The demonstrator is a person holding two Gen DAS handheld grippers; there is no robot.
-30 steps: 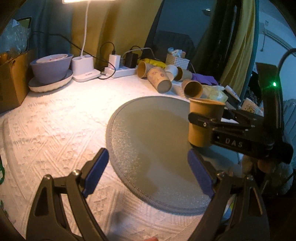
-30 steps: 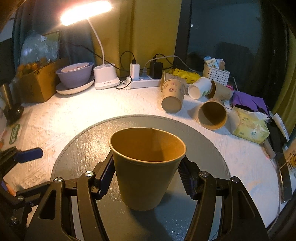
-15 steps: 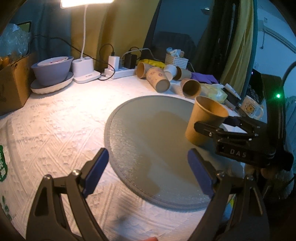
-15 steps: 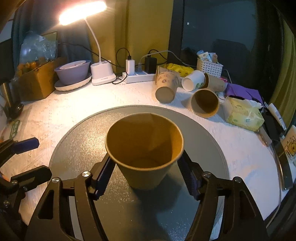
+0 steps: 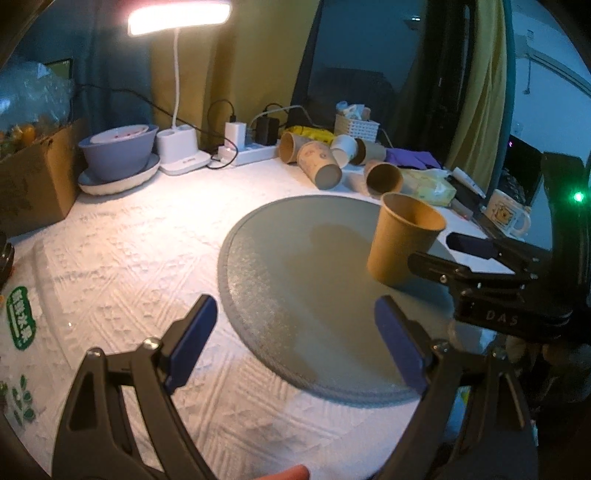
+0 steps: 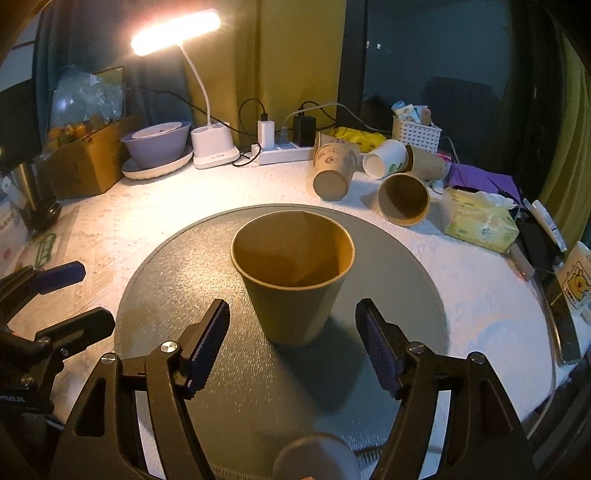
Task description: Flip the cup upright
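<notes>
We see the cup [image 6: 293, 275] upright on the mat [image 6: 166, 332].
Right gripper [image 6: 293, 345] apart around it; only the left view shows our left gripper [image 5: 295, 341] apart, empty.

Both wrist views look forward over the round mat [image 5: 295, 280], sharing the cup [image 6: 293, 280].

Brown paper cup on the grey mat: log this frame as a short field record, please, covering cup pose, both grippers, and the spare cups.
cup: brown paper cup, upright, mouth up, looks empty
support: standing on the round grey mat
right gripper: open, jaws either side of the cup, not touching it
left gripper: open, holding nothing, over the mat's near edge
spare cups: several lying on their sides behind the mat
lamp: on
task status: cup appears flipped upright and released
</notes>
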